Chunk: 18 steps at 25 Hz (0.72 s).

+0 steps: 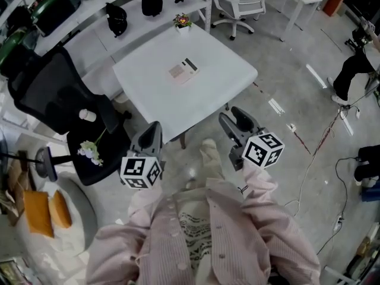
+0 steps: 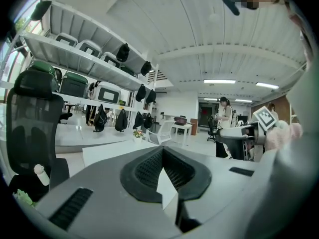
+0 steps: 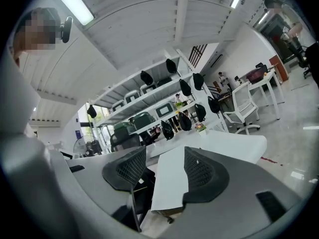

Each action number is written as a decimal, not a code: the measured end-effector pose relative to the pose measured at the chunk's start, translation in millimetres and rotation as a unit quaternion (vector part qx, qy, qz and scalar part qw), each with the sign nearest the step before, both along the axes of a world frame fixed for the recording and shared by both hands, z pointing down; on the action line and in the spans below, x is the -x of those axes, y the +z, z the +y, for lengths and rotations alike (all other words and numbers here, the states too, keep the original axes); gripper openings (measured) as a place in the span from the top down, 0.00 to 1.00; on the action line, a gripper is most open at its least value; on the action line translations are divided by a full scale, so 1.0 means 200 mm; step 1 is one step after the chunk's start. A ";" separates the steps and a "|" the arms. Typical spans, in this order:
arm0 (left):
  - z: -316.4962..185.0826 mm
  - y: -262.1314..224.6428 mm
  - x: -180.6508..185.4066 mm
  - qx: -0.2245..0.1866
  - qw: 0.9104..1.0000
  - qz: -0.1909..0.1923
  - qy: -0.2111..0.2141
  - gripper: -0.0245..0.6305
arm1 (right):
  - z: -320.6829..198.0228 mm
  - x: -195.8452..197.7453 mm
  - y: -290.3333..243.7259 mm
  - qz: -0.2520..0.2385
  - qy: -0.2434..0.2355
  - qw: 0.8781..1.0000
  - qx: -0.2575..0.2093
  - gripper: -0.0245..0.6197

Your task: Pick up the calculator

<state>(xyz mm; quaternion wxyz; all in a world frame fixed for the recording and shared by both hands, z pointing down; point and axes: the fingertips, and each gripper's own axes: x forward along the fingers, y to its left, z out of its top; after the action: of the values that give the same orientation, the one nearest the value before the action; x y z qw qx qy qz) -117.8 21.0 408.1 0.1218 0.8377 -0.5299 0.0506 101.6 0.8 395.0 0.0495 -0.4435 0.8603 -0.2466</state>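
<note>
1. Right by me, my pink sleeves [image 1: 261, 186] reach out, with one pair of tongs in each hand.
2. My left tongs [image 1: 154, 129] have their jaws squeezed together at the tips. Nothing is in them.
3. My right tongs [image 1: 236, 119] have their jaws a little way apart. Nothing is in them either; I only see the table through the gap.
4. Off to my left is a black chair [image 1: 53, 94], with a small white flower [image 1: 90, 152] lying on its seat.
5. Next comes the white table [image 1: 148, 94]. Both tongs point at it, near its closest edge.
6. On the table lies the calculator [image 1: 183, 71], flat, close to the middle. It is well apart from both tongs, and nothing touches it.
7. At the far corner of the table stands a little flower pot [image 1: 182, 22].
8. Behind the table, black bags [image 1: 152, 0] sit in a row on a long white desk, and a white chair [image 1: 240, 8] stands far away on the right.
</note>
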 end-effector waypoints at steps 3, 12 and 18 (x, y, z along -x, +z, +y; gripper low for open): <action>-0.12 0.02 0.01 0.002 1.000 0.002 -0.009 0.96 | -0.14 0.00 0.03 -0.001 -0.008 1.000 0.003 0.64; -0.57 0.18 0.00 0.045 0.998 0.016 -0.034 0.96 | -0.69 0.04 0.18 0.006 -0.039 0.998 0.046 0.64; -0.83 0.33 -0.02 0.083 0.995 0.028 -0.057 0.96 | -1.02 0.09 0.34 0.019 -0.071 0.994 0.086 0.64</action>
<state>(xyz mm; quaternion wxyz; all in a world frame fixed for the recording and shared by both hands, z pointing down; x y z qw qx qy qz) -114.6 -144.9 473.6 0.2084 0.7942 -0.5671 0.0643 84.1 -202.5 462.1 -0.0227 -0.3885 0.8658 -0.3145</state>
